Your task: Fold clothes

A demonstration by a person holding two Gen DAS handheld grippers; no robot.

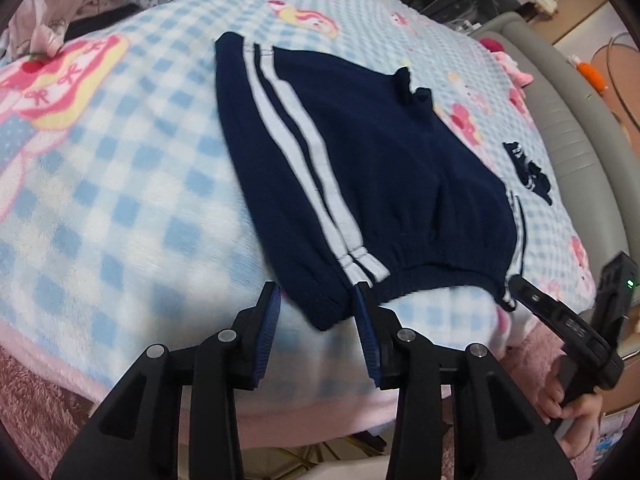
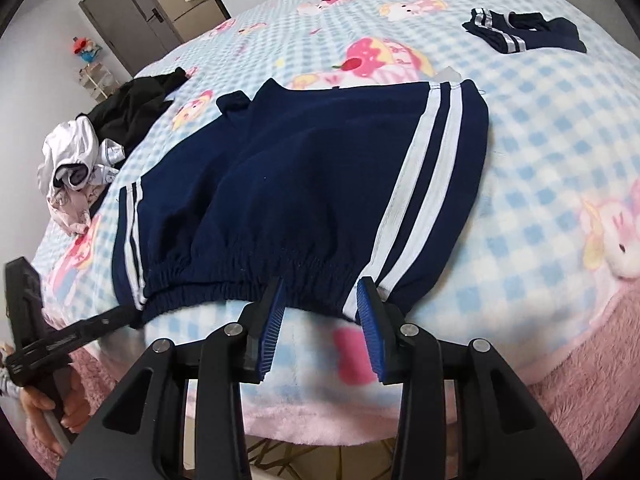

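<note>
Navy shorts [image 1: 360,160] with two white side stripes lie flat on the blue checked cartoon blanket [image 1: 120,200], waistband toward me. My left gripper [image 1: 318,296] stands open, and the striped waistband corner lies between its blue pads. In the right wrist view the shorts [image 2: 304,184] fill the middle. My right gripper [image 2: 322,292] is open around the waistband beside the other stripe pair. Each gripper shows edge-on in the other's view: the right gripper [image 1: 518,282] and the left gripper [image 2: 128,314] both reach the waistband's ends.
A small navy striped garment [image 2: 524,36] lies farther back on the blanket. A pile of black [image 2: 128,112] and white clothes [image 2: 72,160] sits at the left. A grey bed frame [image 1: 580,120] runs along the right. The blanket's pink border [image 2: 560,360] hangs over the near edge.
</note>
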